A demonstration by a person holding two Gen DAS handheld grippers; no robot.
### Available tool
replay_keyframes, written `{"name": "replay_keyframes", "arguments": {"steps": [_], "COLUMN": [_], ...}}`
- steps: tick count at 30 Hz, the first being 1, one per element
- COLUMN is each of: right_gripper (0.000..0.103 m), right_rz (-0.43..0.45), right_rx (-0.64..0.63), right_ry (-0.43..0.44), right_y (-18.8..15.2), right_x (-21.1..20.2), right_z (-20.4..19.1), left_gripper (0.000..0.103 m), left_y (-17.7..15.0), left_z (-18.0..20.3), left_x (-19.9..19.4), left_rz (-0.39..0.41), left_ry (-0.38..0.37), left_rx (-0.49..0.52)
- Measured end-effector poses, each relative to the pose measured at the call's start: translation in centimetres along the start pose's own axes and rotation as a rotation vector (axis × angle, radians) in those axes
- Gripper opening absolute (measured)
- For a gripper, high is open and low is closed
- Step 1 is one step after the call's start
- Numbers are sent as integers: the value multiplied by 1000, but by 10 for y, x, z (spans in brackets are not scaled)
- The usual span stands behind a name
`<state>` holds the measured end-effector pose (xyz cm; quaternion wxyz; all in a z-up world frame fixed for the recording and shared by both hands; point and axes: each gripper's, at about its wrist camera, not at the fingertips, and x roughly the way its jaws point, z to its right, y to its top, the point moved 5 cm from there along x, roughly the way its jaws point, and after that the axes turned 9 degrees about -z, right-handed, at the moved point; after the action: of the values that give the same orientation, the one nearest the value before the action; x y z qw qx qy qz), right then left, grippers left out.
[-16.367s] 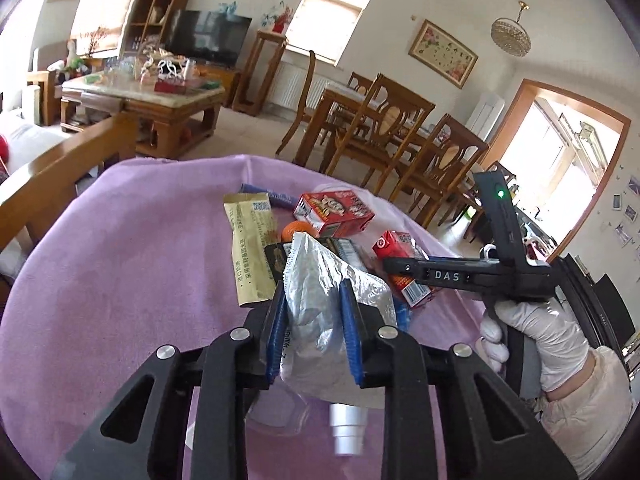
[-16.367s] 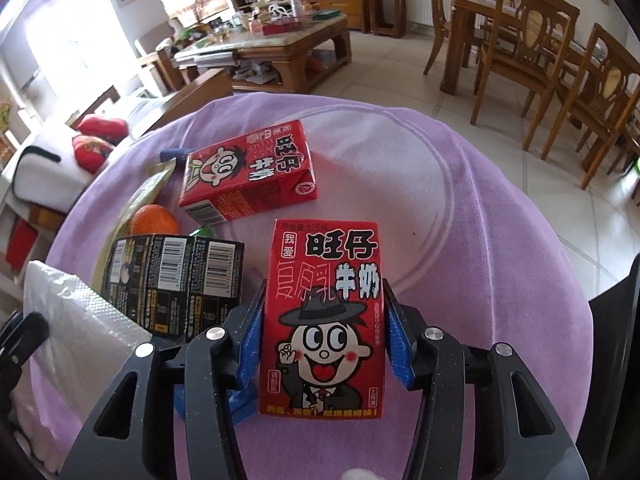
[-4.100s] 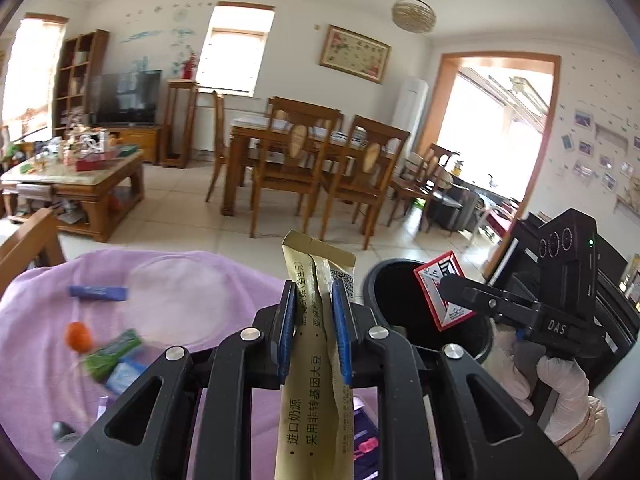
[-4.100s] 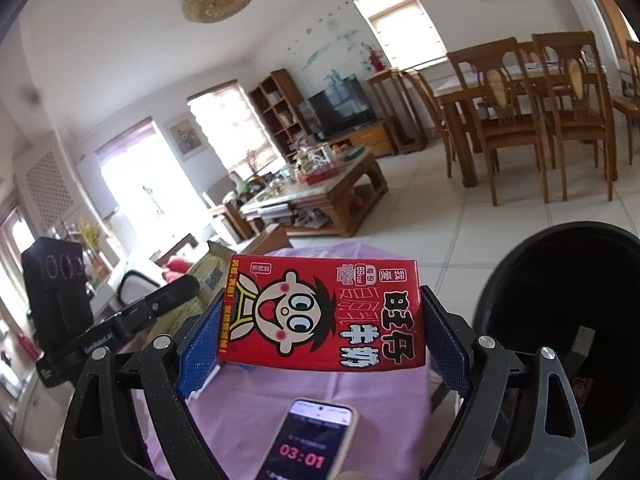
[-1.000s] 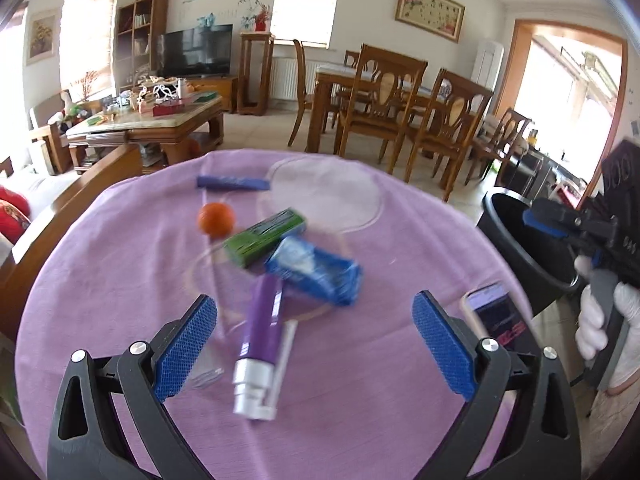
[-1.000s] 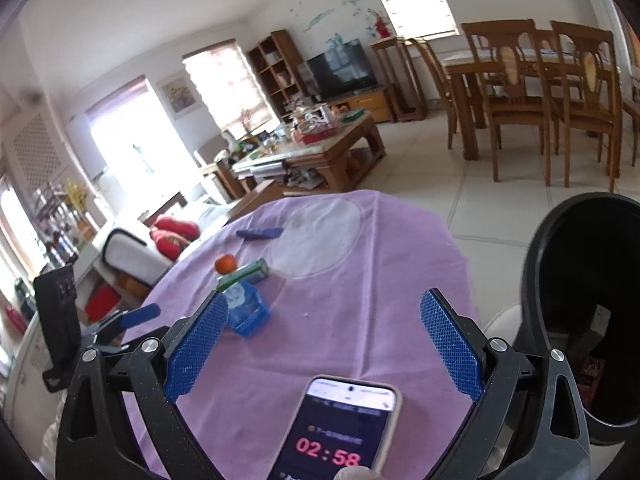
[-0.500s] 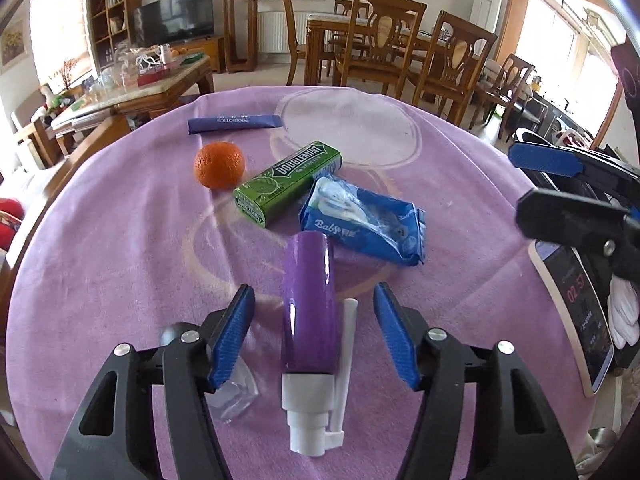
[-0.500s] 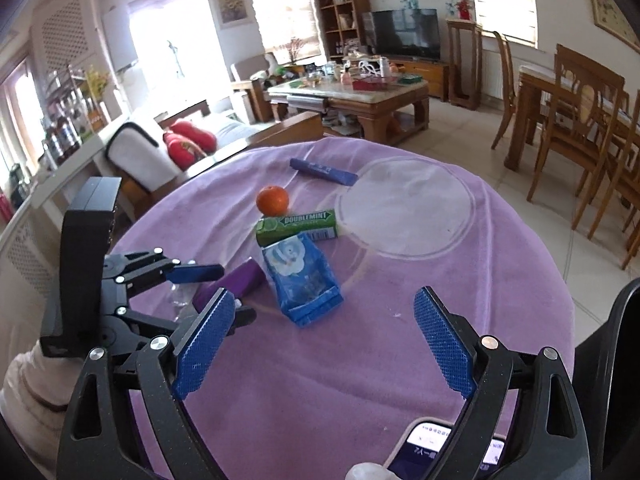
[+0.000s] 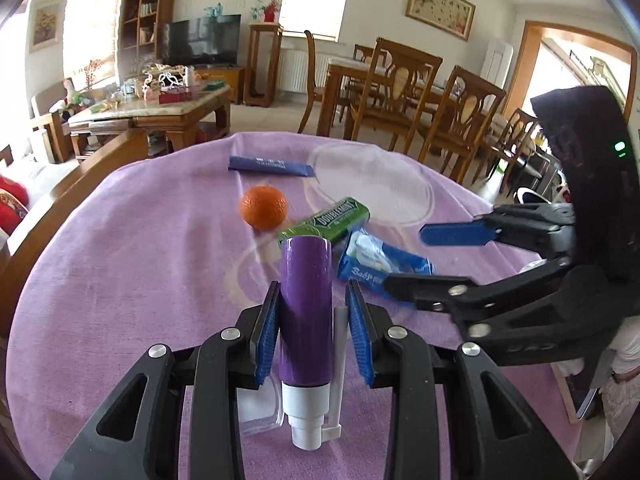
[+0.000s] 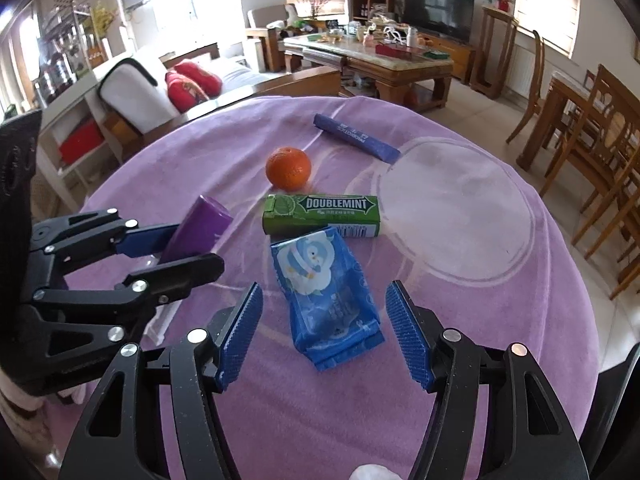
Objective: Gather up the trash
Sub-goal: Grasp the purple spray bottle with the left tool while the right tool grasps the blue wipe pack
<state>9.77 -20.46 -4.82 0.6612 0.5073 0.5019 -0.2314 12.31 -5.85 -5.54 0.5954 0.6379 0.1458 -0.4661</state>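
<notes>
On the round purple-clothed table [image 9: 120, 248] lie a purple spray bottle [image 9: 306, 308], a blue wipes pack [image 10: 326, 296], a green Doublemint gum pack [image 10: 322, 214], an orange [image 10: 289, 167] and a blue stick sachet [image 10: 356, 138]. My left gripper [image 9: 313, 328] has its pads closing around the purple bottle, which shows in the right wrist view [image 10: 198, 230]; a small gap remains on the right side. My right gripper [image 10: 324, 336] is open and straddles the blue wipes pack [image 9: 384, 264] without touching it. It shows in the left wrist view [image 9: 436, 256].
A clear plastic cap [image 9: 258, 408] lies under the left gripper by the bottle's white nozzle. A phone [image 9: 586, 408] lies at the table's right edge. Wooden dining chairs [image 9: 400, 88] and a coffee table [image 9: 152, 116] stand beyond the table.
My left gripper has narrowed from wide open to close around the purple bottle. My right gripper has come down from beside the bin to straddle the blue wipes pack, and its jaws have narrowed.
</notes>
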Motion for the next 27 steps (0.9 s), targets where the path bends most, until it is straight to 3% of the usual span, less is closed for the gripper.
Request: {"name": "replay_keyframes", "arguments": {"steps": [8,15,20,27], "right_gripper": [60,39,35,35], "right_rz": [-50,-40,42,231], "right_rx": [-7,-15,47,147], "right_ry": [-16,-3,55,183], "right_y": [16,13,0,-26], "right_x": [32,25,-3,-73], "right_z": [2,-1,3,18], "left_gripper": [32,32,32,32], "left_y": [5,6,8,14], "left_z": [-4,-7,-9,4], "left_x": [-10,-16,-19,-30], "left_rz": [47,77,99,114], "left_ry": [-28,-39,-39,-74], "left_rx": [-24,-40,-49,-54]}}
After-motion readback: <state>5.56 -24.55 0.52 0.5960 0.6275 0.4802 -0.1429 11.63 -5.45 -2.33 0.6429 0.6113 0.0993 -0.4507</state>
